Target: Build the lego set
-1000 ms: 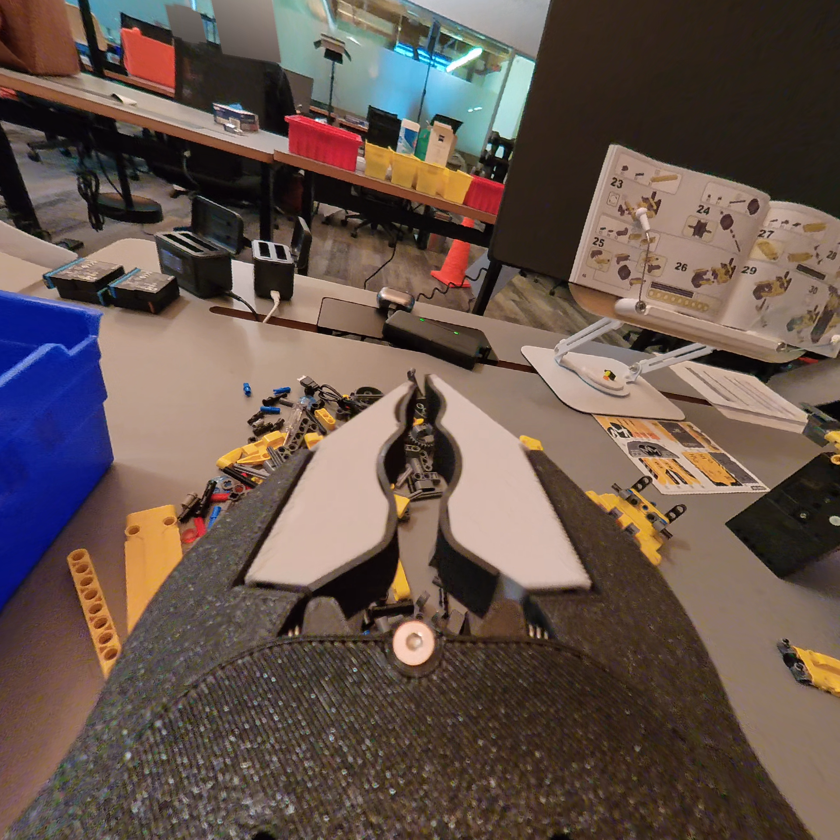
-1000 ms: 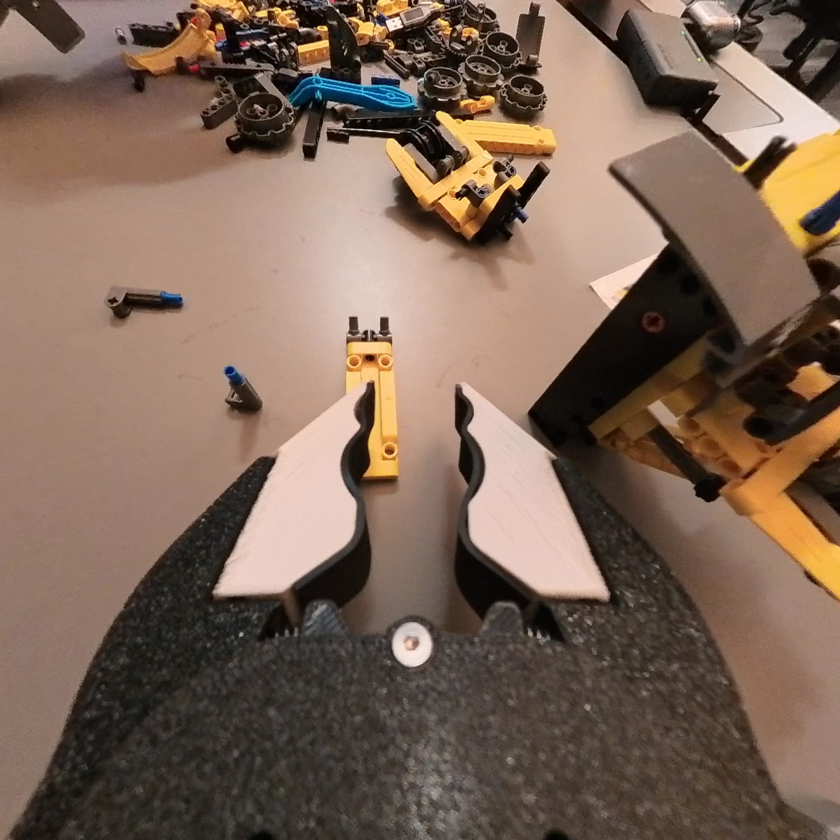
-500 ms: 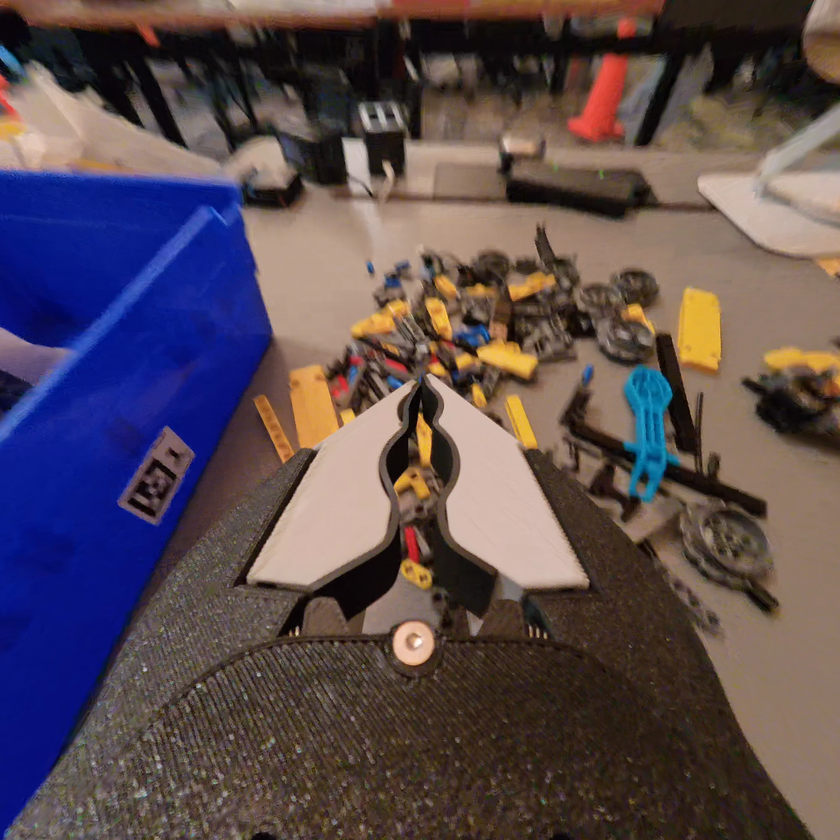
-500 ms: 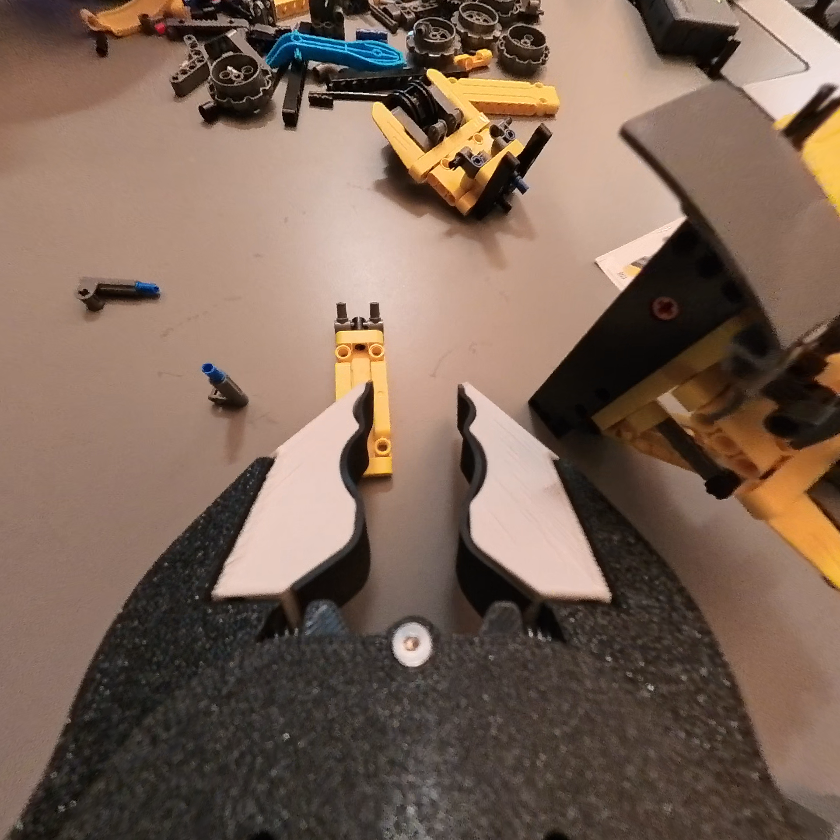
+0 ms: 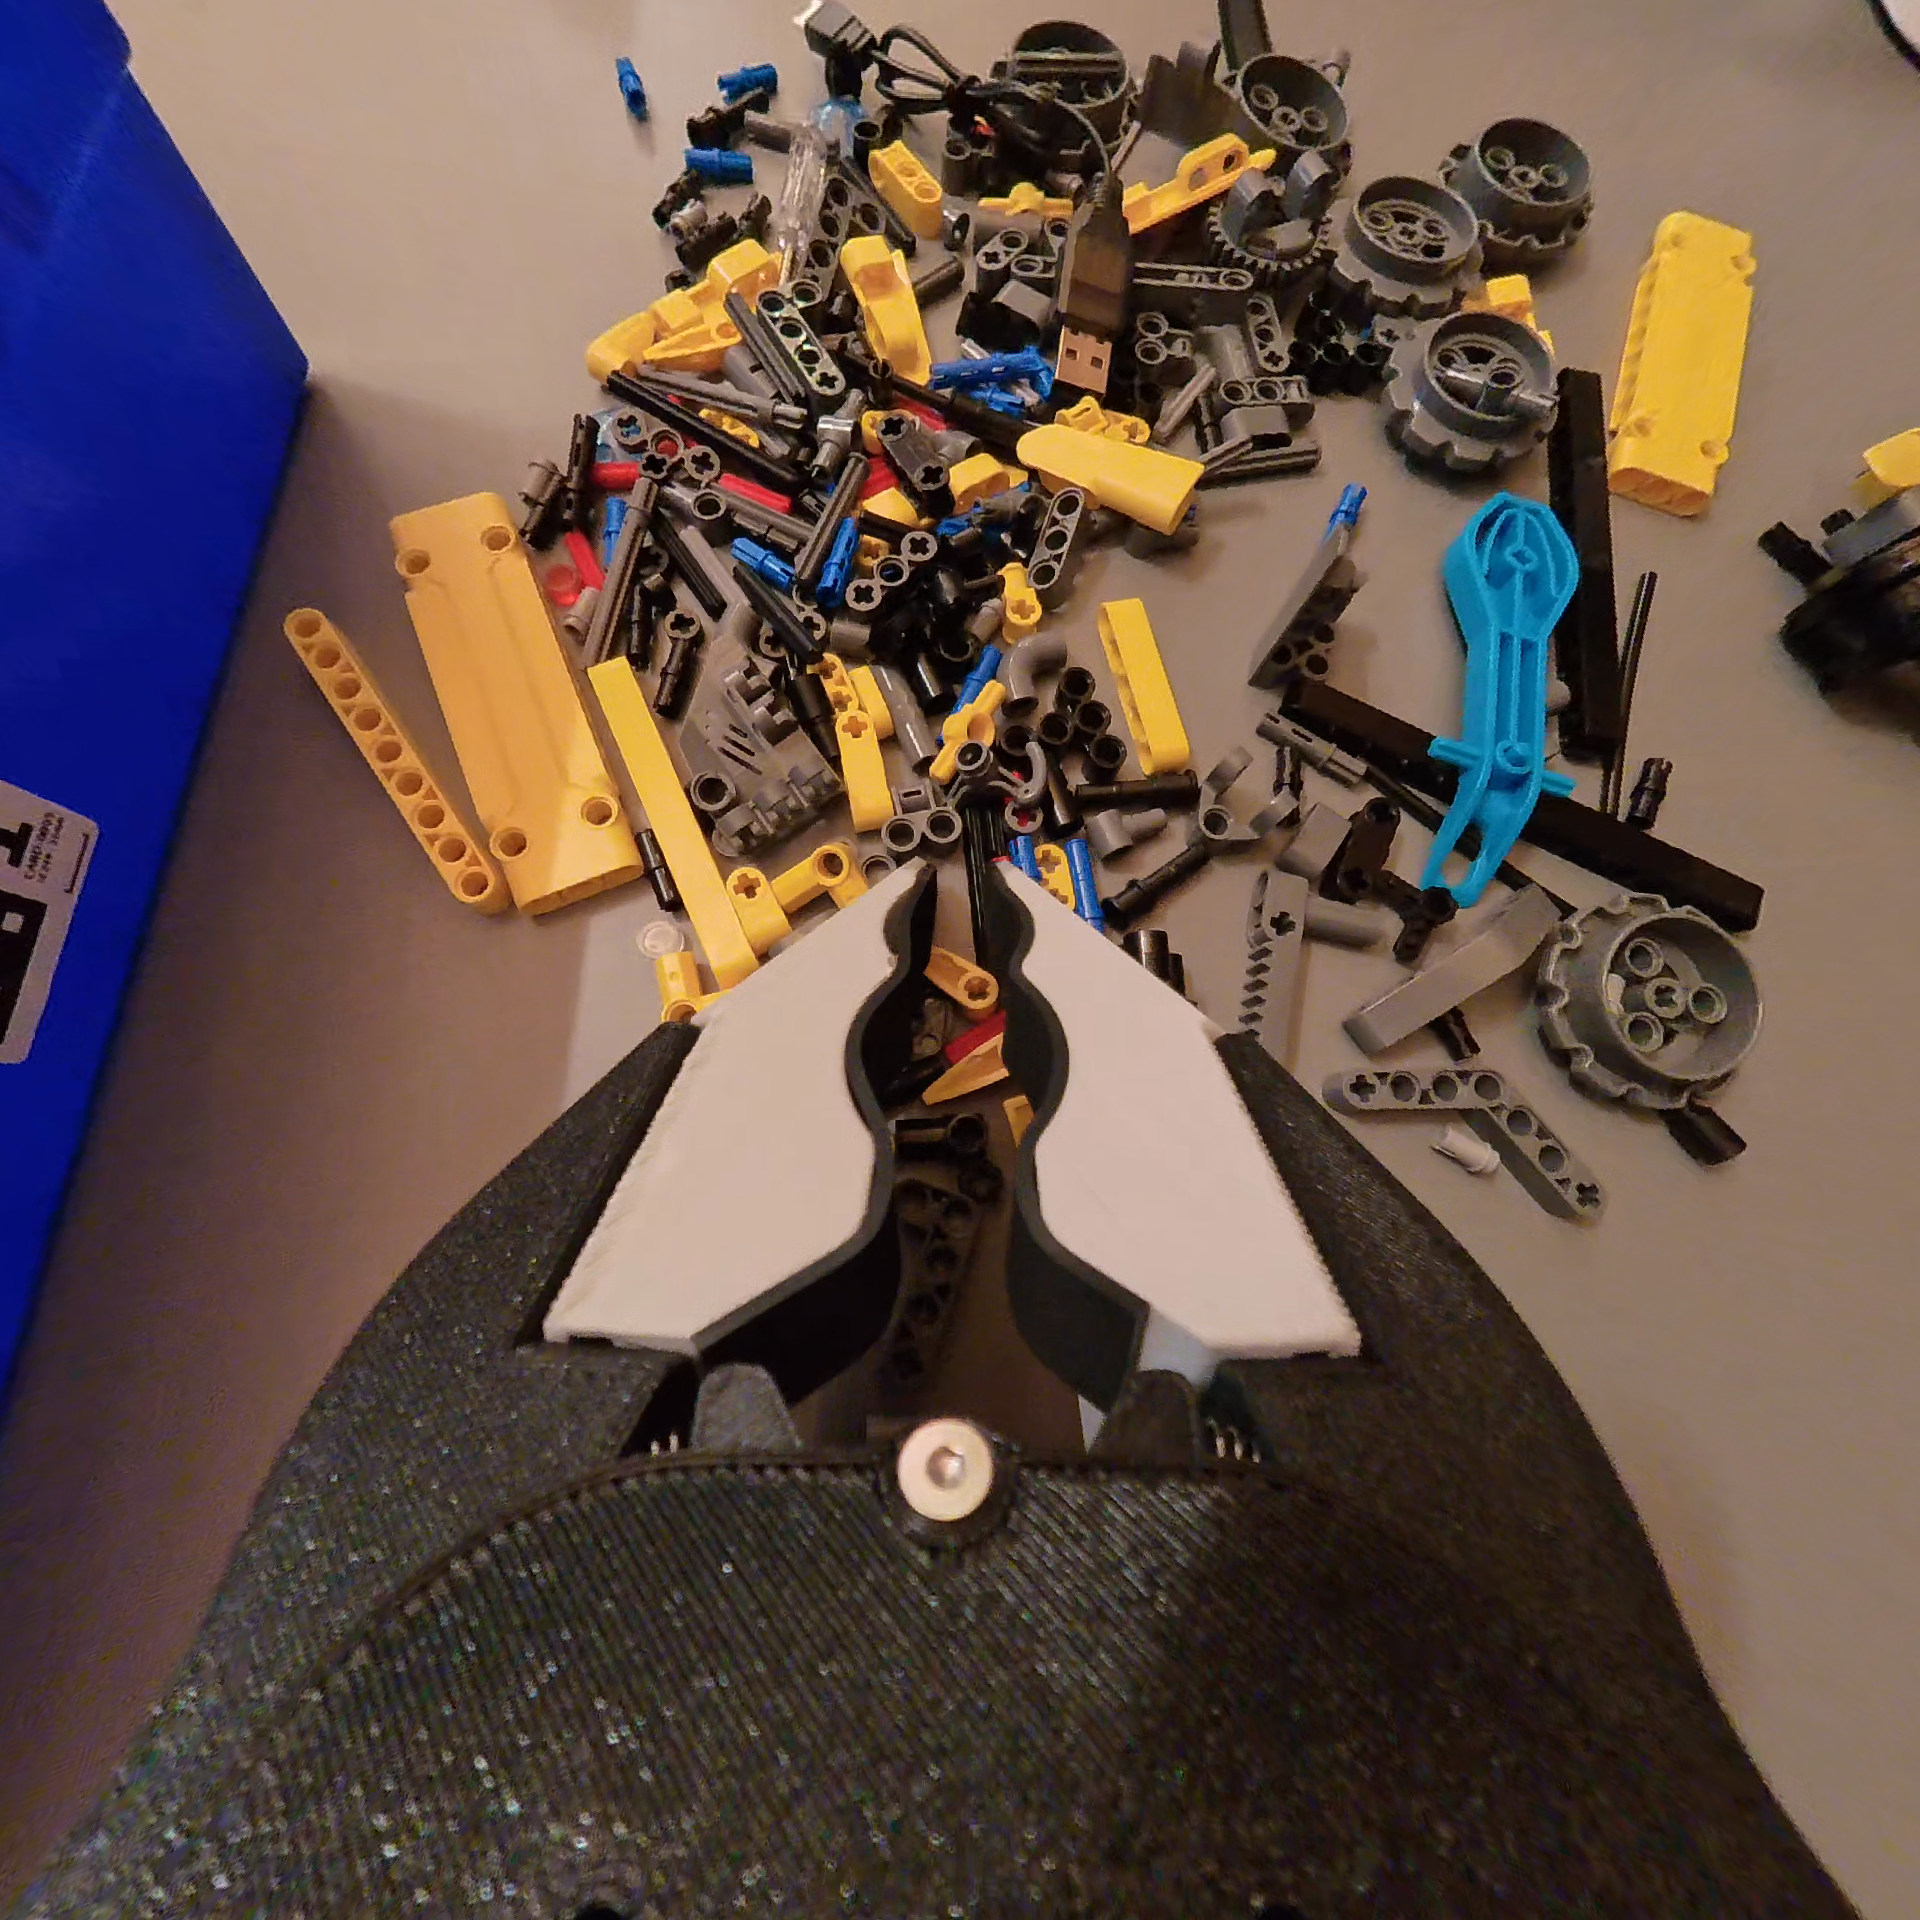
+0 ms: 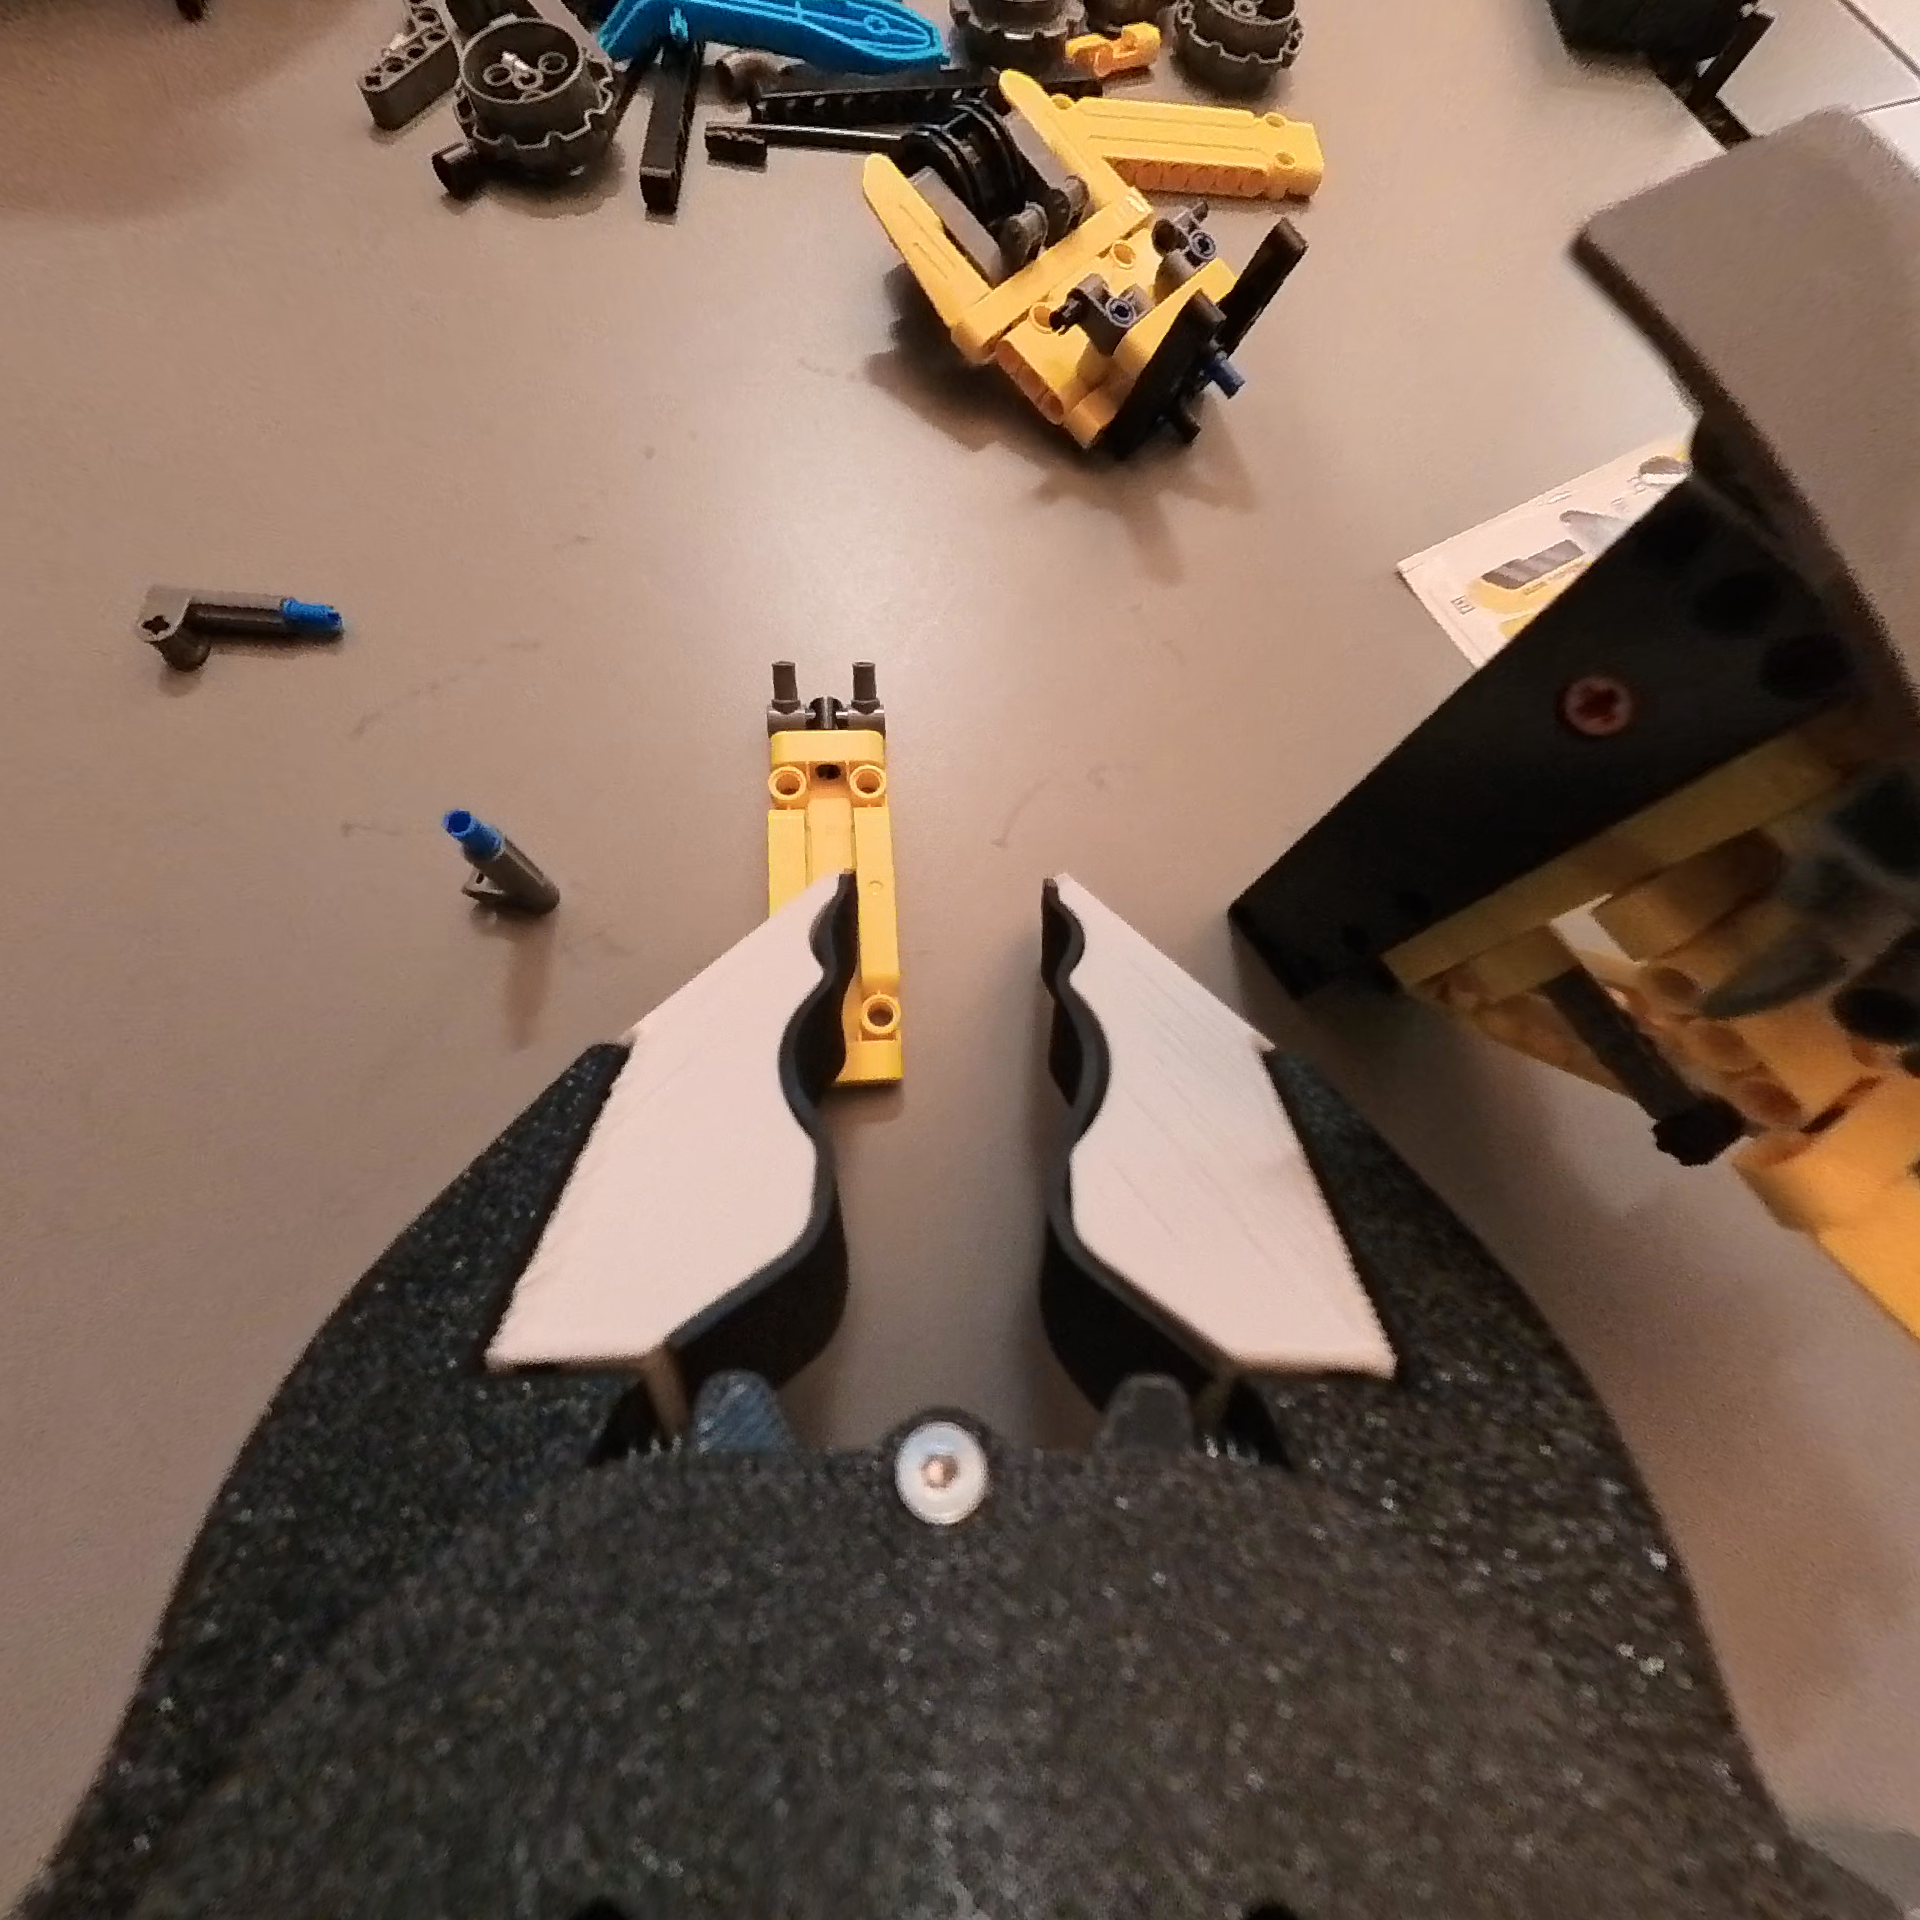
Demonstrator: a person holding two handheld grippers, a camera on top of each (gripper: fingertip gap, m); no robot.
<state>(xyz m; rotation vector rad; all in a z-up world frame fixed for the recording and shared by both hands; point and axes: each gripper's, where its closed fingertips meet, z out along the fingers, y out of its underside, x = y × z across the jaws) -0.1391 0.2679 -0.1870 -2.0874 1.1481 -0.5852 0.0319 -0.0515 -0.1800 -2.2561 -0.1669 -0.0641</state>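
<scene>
**Two grippers over a table of loose building parts**

Left gripper (image 5: 961, 883): poised over the near edge of the parts pile (image 5: 935, 499), tips nearly together, a narrow gap left. A thin black axle (image 5: 977, 873) shows in that gap; cannot tell whether it is pinched or just lying beneath. Blue bin (image 5: 125, 436) stands left of the pile; light-blue tool (image 5: 1496, 675) and grey wheels (image 5: 1652, 997) lie right of it.

Right gripper (image 6: 948, 894): jaws spread wide, holding nothing, over bare table (image 6: 520, 416). Yellow panel (image 6: 831, 894) lies flat beside its left finger (image 6: 717, 1049), partly under it. Yellow sub-assembly (image 6: 1070, 301) sits beyond the panel; a large, partly built yellow and black model (image 6: 1558, 883) looms to the panel's right.

Risks, as I judge them: closing in the pile could catch neighbouring pins along with the axle, or scatter them. The panel lies flat and off-centre; a closing finger might shove it, not grip it.
</scene>
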